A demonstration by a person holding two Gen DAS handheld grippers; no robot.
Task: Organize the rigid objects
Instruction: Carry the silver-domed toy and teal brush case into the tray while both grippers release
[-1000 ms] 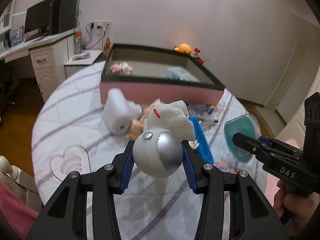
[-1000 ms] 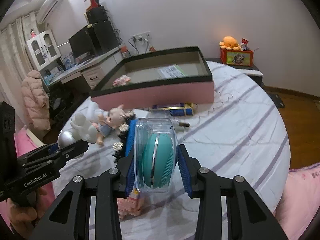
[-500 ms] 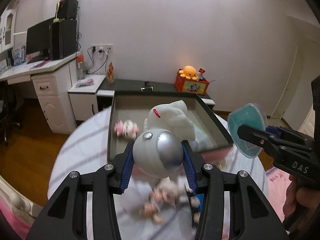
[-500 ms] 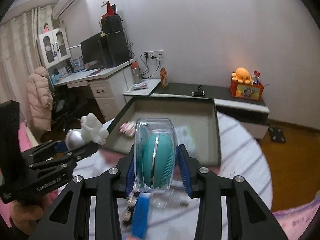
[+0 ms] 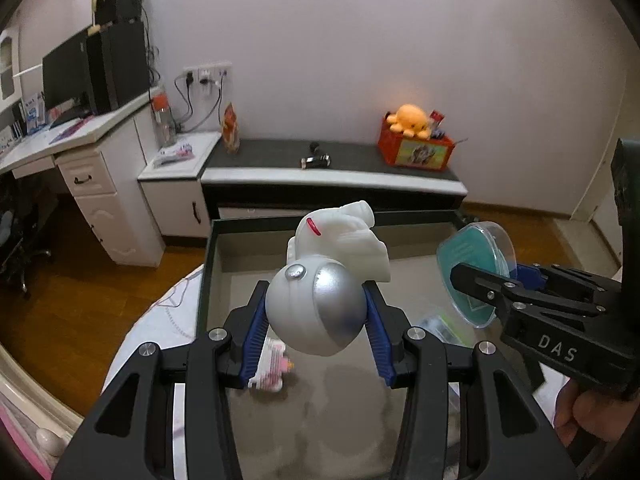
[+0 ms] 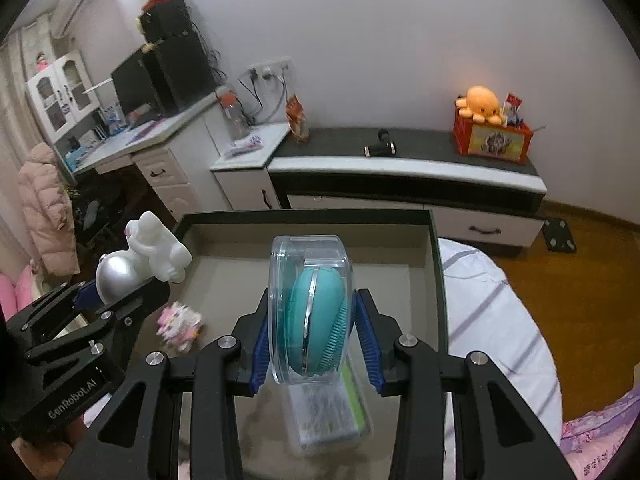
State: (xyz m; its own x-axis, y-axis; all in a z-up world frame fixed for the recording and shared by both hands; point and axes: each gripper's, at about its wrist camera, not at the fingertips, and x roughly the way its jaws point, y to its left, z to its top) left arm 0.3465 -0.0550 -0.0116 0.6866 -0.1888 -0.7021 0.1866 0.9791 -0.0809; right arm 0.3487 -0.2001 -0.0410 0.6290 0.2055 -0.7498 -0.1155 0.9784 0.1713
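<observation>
Both grippers were black, with angular arms pierced by triangular cut-outs. The left gripper (image 5: 316, 320) carried ribbed blue pads (image 5: 256, 336) inside its fingers and round silver screws at the joints. The right gripper (image 6: 314, 334) matched it in blue pads (image 6: 366, 338) and silver screws. Side on, the left body read "GenRobot.AI" in pale letters; the right read "DAS". A bare hand (image 5: 592, 416) gripped the right handle, no sleeve visible.
</observation>
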